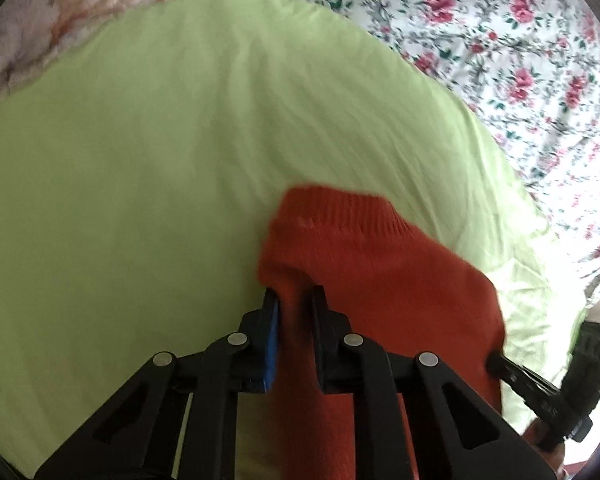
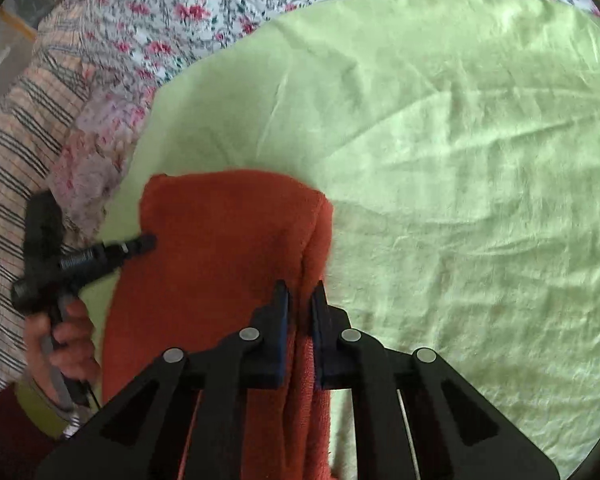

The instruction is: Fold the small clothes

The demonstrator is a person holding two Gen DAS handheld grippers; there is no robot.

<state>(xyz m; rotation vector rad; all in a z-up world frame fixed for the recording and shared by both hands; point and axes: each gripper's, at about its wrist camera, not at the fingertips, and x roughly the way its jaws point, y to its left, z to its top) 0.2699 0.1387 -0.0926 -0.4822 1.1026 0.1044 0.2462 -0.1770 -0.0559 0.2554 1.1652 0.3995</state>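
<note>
Both claws, left claw and right claw, pinch opposite edges of the orange knit garment over the green sheet (likely to spread it flat before folding).

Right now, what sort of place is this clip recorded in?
Most likely a bedroom, with the work done on a bed. A floral bedsheet lies under a light green cloth, and a striped pillow or bedding sits at the edge. Both grippers, left gripper and right gripper, pinch an orange knit garment.
</note>
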